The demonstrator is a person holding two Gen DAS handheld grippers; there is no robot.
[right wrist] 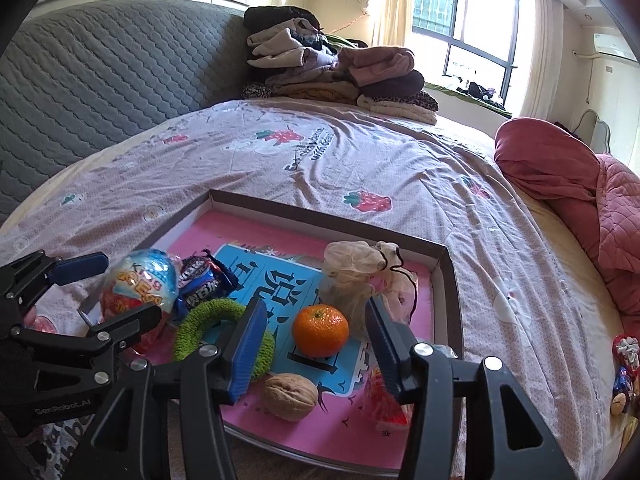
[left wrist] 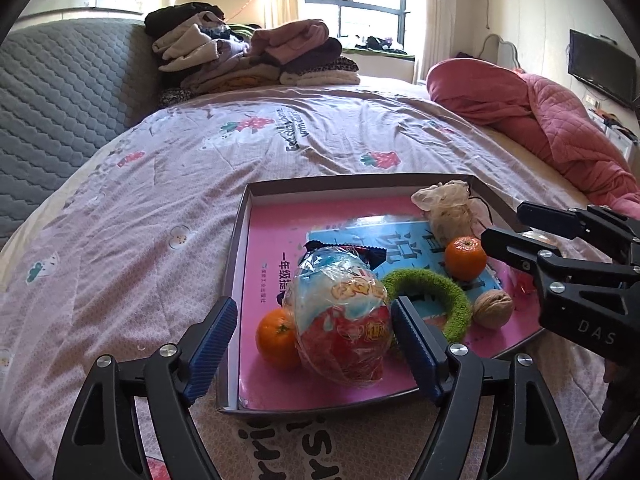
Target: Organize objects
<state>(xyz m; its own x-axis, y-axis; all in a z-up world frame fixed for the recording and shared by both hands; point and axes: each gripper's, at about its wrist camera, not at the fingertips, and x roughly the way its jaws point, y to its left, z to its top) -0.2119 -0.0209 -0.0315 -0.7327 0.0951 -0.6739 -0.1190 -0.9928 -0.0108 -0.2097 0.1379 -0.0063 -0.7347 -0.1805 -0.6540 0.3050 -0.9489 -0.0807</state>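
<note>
- The left gripper [left wrist: 312, 348] stands spread wide around the egg [left wrist: 340, 320], a foil-wrapped toy one; neither pad looks to be touching it. The egg lies at the near left of the tray [left wrist: 234, 280], leaning on an orange [left wrist: 277, 338].
- To grasp it well, I would centre the pads on the egg's widest part and close gently (the wrap looks slippery and the shell may crush), taking care that the left finger clears the tray wall.
- The right gripper [right wrist: 316, 344] is also released, its pads either side of the second orange [right wrist: 320, 330] with gaps on both sides. A level, square squeeze suits a round fruit; closing off-centre would likely roll it away.
- Just beside that orange lies a walnut [right wrist: 290, 396], nearer the camera, and a green ring [right wrist: 224, 334] touching the left finger; lifting straight up should avoid dragging either.
- Behind the orange sits a mesh pouch [right wrist: 356, 280], and a dark snack packet [right wrist: 204, 280] lies behind the ring, next to the egg.
- A red sweet wrapper [right wrist: 384, 400] lies under the right finger.
- Farther off, folded clothes [left wrist: 248, 56] are stacked by the headboard, well apart from the tray.
</note>
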